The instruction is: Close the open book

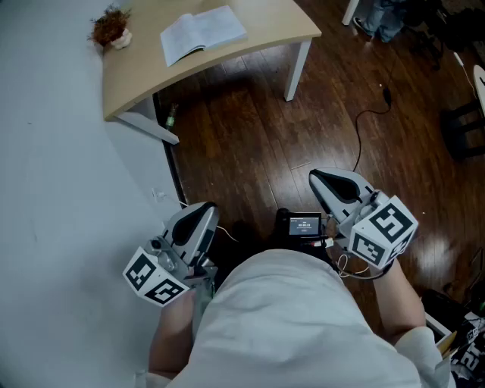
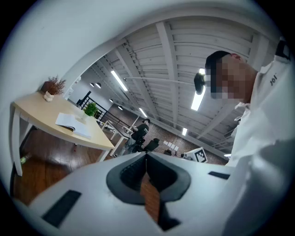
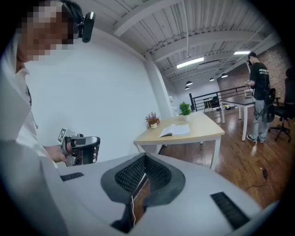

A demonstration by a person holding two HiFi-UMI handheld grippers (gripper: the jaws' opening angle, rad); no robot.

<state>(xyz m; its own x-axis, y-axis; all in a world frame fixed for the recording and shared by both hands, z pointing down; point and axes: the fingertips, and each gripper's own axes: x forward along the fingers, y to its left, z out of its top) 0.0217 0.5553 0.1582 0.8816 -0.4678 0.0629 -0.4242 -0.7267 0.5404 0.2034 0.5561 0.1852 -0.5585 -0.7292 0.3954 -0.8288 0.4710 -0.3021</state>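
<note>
Open book (image 1: 203, 32) sits way up ahead on the wooden surface (image 1: 276, 23), well apart from both hands, roughly straight out from the left gripper (image 1: 195, 220), so I'd guess it's nearer than the right gripper (image 1: 333, 186); both sets of fingers (image 2: 125, 175) are clenched on nothing.

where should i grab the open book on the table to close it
Probably take the book by the outer long edge of its right-hand half in the head view, approaching from that side: it lies flat, pages up, with bare table there and a potted plant to its left. The right gripper, now shut, must open first.
</note>
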